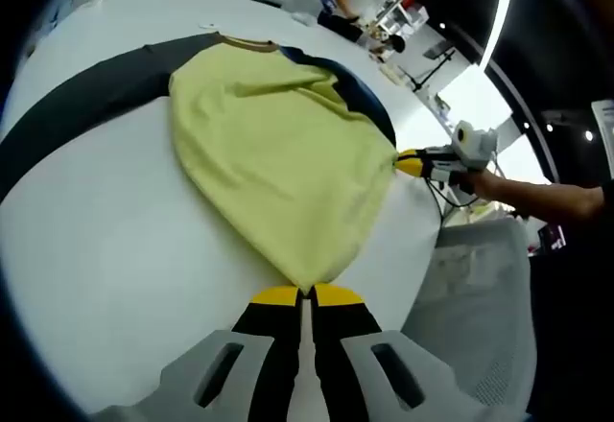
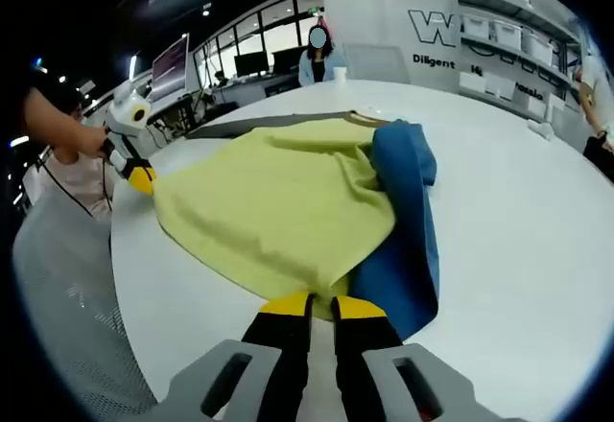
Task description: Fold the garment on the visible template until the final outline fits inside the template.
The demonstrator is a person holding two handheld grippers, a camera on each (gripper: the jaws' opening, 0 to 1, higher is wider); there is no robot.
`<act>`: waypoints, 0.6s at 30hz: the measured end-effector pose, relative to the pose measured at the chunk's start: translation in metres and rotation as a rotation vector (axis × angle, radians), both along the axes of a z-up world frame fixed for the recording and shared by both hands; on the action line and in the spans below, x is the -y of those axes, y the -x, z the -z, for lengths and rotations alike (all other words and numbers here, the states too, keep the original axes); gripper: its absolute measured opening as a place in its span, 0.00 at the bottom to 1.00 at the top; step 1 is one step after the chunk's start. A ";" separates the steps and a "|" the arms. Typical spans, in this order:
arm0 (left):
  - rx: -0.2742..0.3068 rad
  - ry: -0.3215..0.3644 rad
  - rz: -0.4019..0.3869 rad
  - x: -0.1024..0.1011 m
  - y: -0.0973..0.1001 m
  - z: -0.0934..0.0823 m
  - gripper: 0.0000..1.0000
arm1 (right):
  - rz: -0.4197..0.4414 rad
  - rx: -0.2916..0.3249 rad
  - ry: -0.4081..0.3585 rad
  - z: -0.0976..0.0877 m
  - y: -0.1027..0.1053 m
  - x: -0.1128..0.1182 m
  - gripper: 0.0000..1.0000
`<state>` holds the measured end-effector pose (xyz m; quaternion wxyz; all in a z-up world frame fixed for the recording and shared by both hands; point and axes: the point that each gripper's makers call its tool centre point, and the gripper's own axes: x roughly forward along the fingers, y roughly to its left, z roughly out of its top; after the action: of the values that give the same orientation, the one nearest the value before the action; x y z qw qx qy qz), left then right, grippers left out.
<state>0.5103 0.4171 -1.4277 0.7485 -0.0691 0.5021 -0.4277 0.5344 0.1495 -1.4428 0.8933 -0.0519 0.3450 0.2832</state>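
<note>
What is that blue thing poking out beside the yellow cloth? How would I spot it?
Start at the big round white table. On it lies a pale yellow-green fabric garment, spread wide and pinched at two corners by yellow-tipped tongs. The blue fabric part runs along one edge of it, bunched up, and is the one strong blue patch there.

A round white desk carries a yellow-and-blue garment spread across a dark template strip lying flat on its surface.
</note>
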 end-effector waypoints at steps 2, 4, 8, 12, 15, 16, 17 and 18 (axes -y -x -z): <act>-0.002 0.003 -0.005 -0.001 -0.001 -0.001 0.02 | -0.012 -0.007 0.006 0.000 0.002 -0.003 0.00; -0.011 0.011 -0.012 -0.001 -0.001 -0.002 0.02 | -0.015 -0.018 0.004 -0.001 0.004 -0.005 0.00; -0.018 0.017 -0.020 -0.005 -0.003 -0.003 0.02 | -0.026 -0.030 -0.010 -0.008 0.009 -0.007 0.00; -0.034 0.034 -0.031 -0.008 -0.006 -0.007 0.02 | -0.013 -0.045 -0.048 -0.019 0.012 -0.010 0.00; -0.047 0.045 -0.040 -0.010 -0.008 -0.010 0.02 | -0.002 -0.078 -0.101 -0.026 0.015 -0.014 0.00; -0.053 0.050 -0.043 -0.010 -0.009 -0.011 0.02 | -0.012 -0.084 -0.098 -0.025 0.017 -0.015 0.00; -0.069 0.054 -0.050 -0.011 -0.009 -0.011 0.02 | -0.027 -0.090 -0.088 -0.023 0.019 -0.016 0.00; -0.070 0.052 -0.048 -0.012 -0.009 -0.011 0.02 | -0.055 -0.088 -0.064 -0.021 0.022 -0.017 0.00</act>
<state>0.5192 0.4288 -1.4172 0.7385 -0.1158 0.5149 -0.4197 0.5123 0.1664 -1.4214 0.8704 -0.0200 0.3732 0.3205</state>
